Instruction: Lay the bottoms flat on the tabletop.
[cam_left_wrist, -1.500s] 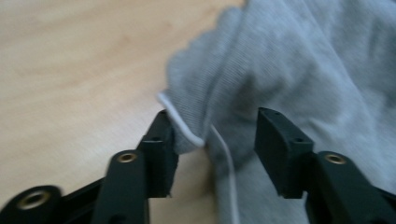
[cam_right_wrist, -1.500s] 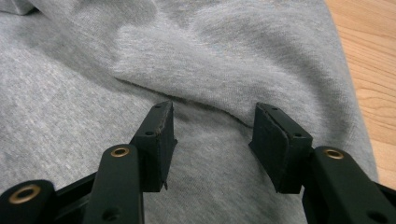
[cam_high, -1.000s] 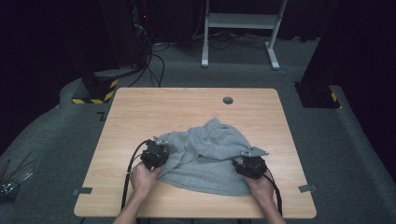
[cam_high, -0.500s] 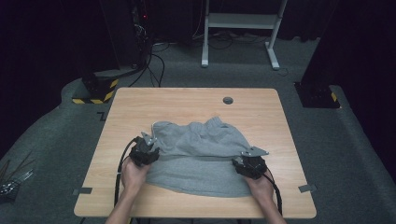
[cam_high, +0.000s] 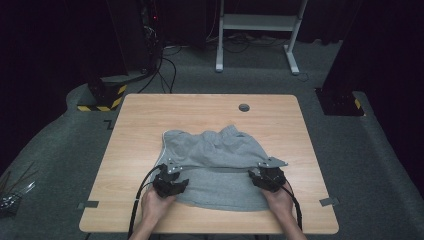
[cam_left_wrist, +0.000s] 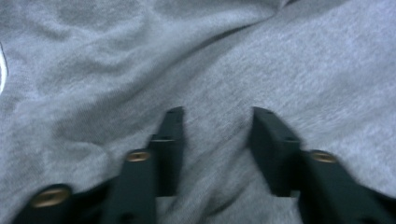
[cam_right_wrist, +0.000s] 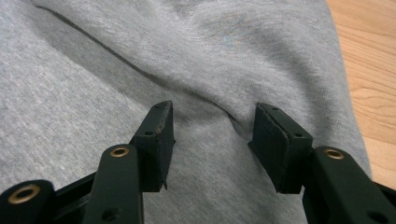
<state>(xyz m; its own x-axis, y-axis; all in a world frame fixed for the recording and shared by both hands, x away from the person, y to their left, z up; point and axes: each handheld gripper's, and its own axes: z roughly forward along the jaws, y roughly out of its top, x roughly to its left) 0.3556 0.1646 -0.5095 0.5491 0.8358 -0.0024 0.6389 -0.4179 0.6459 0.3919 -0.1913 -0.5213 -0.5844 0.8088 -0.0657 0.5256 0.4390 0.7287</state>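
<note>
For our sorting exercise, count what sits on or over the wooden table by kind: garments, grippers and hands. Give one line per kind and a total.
Grey garment, spread on the wooden table: 1
Black grippers, left gripper and right gripper, both with jaws apart over the cloth: 2
Hands, left hand and right hand: 2
Total: 5

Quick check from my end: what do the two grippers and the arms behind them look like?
Both the left gripper and the right gripper are black, each topped by a grey three-cornered plate. Their jaws are flat black blocks on black links with brass-coloured rivets. A black cable trails from each towards the person. The forearms are bare, with no sleeves in sight.
</note>
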